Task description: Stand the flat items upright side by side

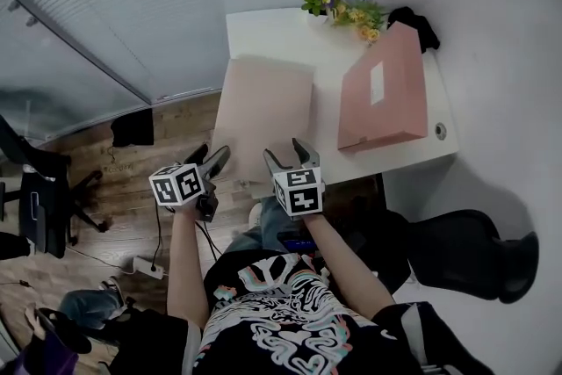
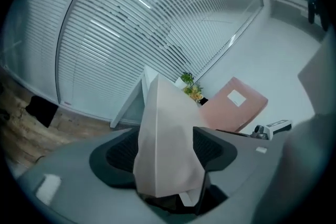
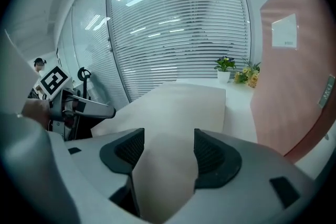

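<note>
Now | beige folder flat at near left edge of table | left gripper jaws wide, folder between, seemingly unpressed | right gripper likewise wide apart, astride folder's near edge

Near edge of beige folder behind left tongs and right tongs; print illegibly small on label of pink folder.

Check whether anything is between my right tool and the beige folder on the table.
Nothing visible is. The near end of the beige folder lies between the open jaws of the right tool, with no other thing there.
</note>
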A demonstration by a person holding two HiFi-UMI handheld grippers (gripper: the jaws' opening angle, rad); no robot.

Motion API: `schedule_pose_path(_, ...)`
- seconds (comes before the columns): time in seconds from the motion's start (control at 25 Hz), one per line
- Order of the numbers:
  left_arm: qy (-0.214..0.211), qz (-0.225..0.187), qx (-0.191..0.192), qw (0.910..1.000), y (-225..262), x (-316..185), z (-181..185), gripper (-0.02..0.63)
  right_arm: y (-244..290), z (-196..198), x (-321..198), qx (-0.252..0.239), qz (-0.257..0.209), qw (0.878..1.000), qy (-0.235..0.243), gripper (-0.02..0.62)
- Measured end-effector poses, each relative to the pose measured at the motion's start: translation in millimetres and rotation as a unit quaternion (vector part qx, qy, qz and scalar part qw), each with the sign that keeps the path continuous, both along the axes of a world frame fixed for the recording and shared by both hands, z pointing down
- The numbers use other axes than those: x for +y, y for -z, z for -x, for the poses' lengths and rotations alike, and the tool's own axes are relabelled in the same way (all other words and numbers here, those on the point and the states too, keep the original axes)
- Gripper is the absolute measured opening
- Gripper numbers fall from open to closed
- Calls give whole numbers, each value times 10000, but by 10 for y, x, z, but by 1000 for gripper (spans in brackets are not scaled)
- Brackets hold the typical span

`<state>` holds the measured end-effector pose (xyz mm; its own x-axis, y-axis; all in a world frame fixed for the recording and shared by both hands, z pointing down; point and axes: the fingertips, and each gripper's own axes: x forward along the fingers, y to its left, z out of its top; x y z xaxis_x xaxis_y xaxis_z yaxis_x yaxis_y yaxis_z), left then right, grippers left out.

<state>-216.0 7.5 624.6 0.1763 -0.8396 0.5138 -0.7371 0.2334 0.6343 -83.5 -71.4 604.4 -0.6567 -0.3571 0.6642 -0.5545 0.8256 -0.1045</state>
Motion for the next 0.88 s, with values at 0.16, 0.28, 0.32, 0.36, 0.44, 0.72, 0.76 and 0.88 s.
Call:
schedule_pose_path(0.16,-97,162,398,9990,-166,63,-128,341,-45,12,29,137,-67,9998,130,299)
schedule_pose_path(0.28,142,155,751,9970,-268,117,-149,348,-56,2,57,152,-60,9997,156,299)
schedule_pose_path(0.32,255,115,870,9958,-287,123,-135,348,-56,0,63,143,-56,9998,156,299)
schedule_pose_path(0.36,350,79,982,9945,-310,126,-122,348,-56,-3,66,132,-56,9998,153,299)
schedule_pose_path(0.44,521,-9,1302,9901,-368,128,-114,371,-56,-6,69,114,-65,9998,159,299)
schedule_pose_path(0.72,1076,-465,2876,9505,-496,142,-219,410,-72,-45,61,47,31,9997,218,300)
schedule_pose_path(0.76,1117,-493,2981,9467,-498,144,-227,410,-75,-44,61,42,24,9997,236,299)
schedule_pose_path(0.88,1116,-560,3166,9403,-504,146,-235,408,-73,-25,69,34,6,9996,267,301)
